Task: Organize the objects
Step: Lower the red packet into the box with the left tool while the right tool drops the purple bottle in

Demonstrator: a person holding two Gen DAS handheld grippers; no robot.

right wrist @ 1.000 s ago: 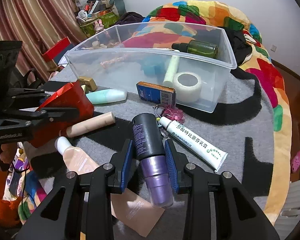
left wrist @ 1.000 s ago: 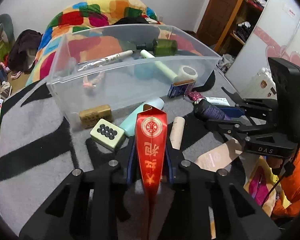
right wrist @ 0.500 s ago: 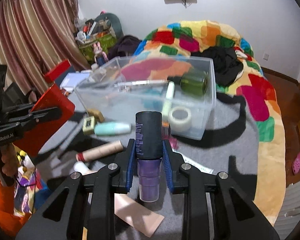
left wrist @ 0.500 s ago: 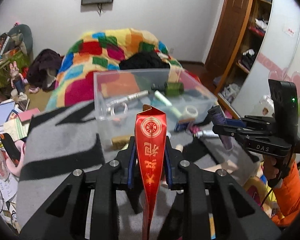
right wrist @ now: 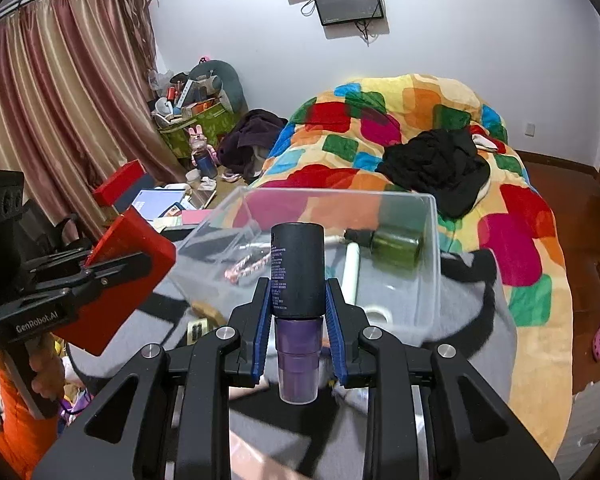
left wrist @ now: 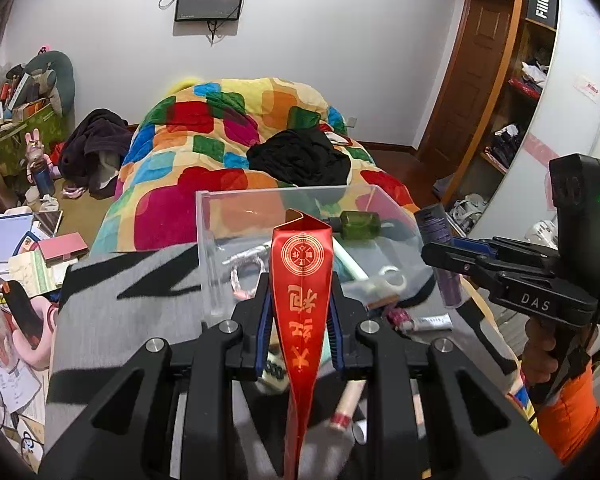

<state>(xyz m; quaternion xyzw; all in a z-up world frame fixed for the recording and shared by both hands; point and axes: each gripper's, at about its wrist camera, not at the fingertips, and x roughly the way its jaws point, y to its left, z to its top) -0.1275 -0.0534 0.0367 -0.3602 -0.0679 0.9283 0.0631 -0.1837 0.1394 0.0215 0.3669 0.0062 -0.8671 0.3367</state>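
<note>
1. We hold two grippers above a grey striped blanket (left wrist: 112, 300), facing a clear plastic bin (right wrist: 428, 264).
2. Our left gripper (left wrist: 300, 320) is clenched on a thin red packet (left wrist: 302, 280).
3. Our right gripper (right wrist: 296, 316) is clamped around a purple bottle with a black cap (right wrist: 298, 276).
4. Risk, in our judgement: the slim packet may slip sideways out of the pads, or the bottle may clip the bin's near wall.

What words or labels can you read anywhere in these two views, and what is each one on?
"DAS": side of the right gripper.
"GenRobot.AI": side of the left gripper.
"Fiilo": dark sign on the wardrobe shelf.
Gold characters and a round seal on the red packet: not legible to me.
Fine print on the purple bottle: too small.
</note>
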